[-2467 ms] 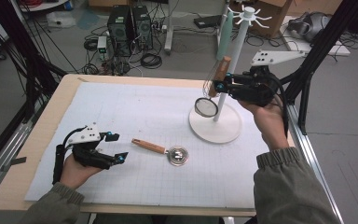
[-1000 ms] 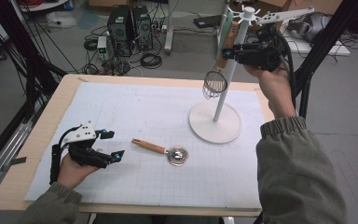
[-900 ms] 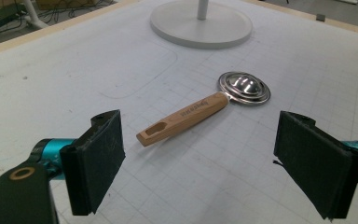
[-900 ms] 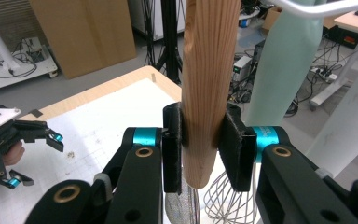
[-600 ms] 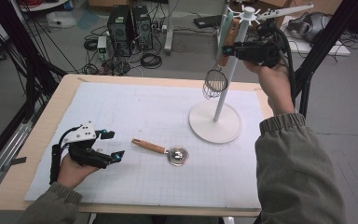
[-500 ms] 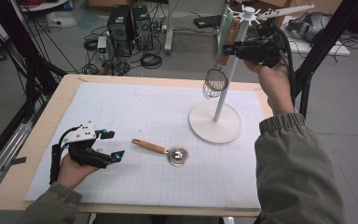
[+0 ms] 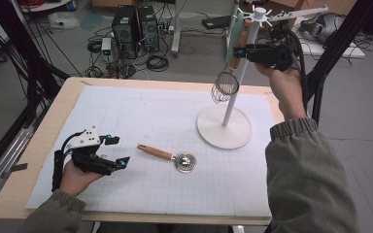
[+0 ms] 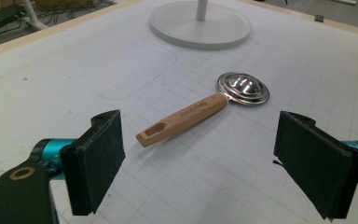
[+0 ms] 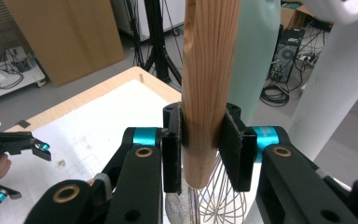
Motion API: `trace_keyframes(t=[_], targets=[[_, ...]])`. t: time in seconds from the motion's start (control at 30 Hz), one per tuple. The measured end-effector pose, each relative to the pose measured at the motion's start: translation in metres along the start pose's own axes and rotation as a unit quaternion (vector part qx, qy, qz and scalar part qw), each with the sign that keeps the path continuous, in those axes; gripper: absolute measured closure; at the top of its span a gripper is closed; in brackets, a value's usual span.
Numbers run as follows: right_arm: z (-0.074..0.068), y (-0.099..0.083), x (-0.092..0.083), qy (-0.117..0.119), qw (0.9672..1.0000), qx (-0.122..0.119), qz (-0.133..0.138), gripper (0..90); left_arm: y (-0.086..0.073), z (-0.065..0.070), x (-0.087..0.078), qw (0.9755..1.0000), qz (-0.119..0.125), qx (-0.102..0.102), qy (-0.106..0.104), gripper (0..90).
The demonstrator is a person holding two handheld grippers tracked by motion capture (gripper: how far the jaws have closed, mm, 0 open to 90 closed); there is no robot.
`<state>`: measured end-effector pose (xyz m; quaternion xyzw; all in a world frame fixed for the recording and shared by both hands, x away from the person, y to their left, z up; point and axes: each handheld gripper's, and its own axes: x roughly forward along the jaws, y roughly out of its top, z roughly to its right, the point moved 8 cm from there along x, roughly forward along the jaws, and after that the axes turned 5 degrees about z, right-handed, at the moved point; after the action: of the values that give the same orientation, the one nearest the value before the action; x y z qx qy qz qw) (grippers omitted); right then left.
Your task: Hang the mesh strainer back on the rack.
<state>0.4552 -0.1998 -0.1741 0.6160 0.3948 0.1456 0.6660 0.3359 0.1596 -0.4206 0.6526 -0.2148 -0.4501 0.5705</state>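
A whisk hangs upright by its wooden handle (image 7: pixel 243 41) (image 9: pixel 209 70), wire head (image 7: pixel 225 86) (image 9: pixel 219 205) downward, close beside the top of a white hook stand (image 7: pixel 238 82). My right gripper (image 7: pixel 240 51) (image 9: pixel 204 140) is shut on the lower part of that handle, both pads pressed to the wood. A wooden-handled metal scoop (image 7: pixel 167 155) (image 8: pixel 186 119) lies flat on the white mat. My left gripper (image 7: pixel 119 150) (image 8: pixel 200 140) rests low on the mat left of the scoop, open wide, pointing at it with nothing between the pads.
A mint-green utensil (image 7: pixel 234 34) (image 9: pixel 256 56) hangs on the stand just behind the whisk handle. The stand's round base (image 7: pixel 223 127) (image 8: pixel 200 28) sits at the mat's far right. Computers and cables lie on the floor beyond the table's far edge (image 7: pixel 141 81).
My right gripper has lifted the whisk from low beside the stand's pole up to its hooked top, then held still. The left gripper and the scoop have not moved.
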Motion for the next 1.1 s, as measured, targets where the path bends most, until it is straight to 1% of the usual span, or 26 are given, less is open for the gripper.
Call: trace_keyframes(t=[0.13,0.27,0.33,0.5,0.7,0.83,0.9,0.97,1.1], targets=[[0.002,-0.001,-0.001,-0.005,1.0,0.001,0.003,71.4,0.0,0.0,0.0,1.0,-0.001,0.002,0.0,16.2],[0.005,-0.003,-0.001,-0.011,0.9999,0.009,0.003,71.2,0.0,0.0,0.0,1.0,0.0,0.0,0.0,16.2],[0.006,-0.004,-0.002,-0.013,0.9999,0.005,0.002,71.1,0.0,0.0,-0.001,1.0,0.0,0.0,0.0,16.2],[0.006,-0.005,-0.003,-0.012,0.9999,0.005,0.005,71.0,0.0,0.0,-0.001,1.0,0.0,0.002,0.001,16.2],[0.007,-0.009,-0.005,-0.004,0.9997,0.01,0.024,70.8,0.0,-0.001,-0.001,1.0,0.002,0.0,0.001,16.2],[0.007,-0.008,-0.007,0.0,0.9995,0.006,0.03,66.0,0.0,-0.001,-0.002,1.0,0.003,-0.001,0.002,16.2],[0.006,-0.007,-0.008,0.008,0.9993,0.007,0.035,63.7,0.0,-0.002,-0.002,1.0,0.001,0.001,0.002,16.2],[0.006,-0.008,-0.011,0.01,0.999,0.0,0.043,63.3,-0.001,-0.002,-0.003,1.0,-0.001,0.003,0.002,16.2],[0.008,-0.011,-0.02,0.016,0.9984,0.003,0.054,59.9,-0.002,-0.003,-0.004,1.0,0.0,-0.001,0.004,16.2]])
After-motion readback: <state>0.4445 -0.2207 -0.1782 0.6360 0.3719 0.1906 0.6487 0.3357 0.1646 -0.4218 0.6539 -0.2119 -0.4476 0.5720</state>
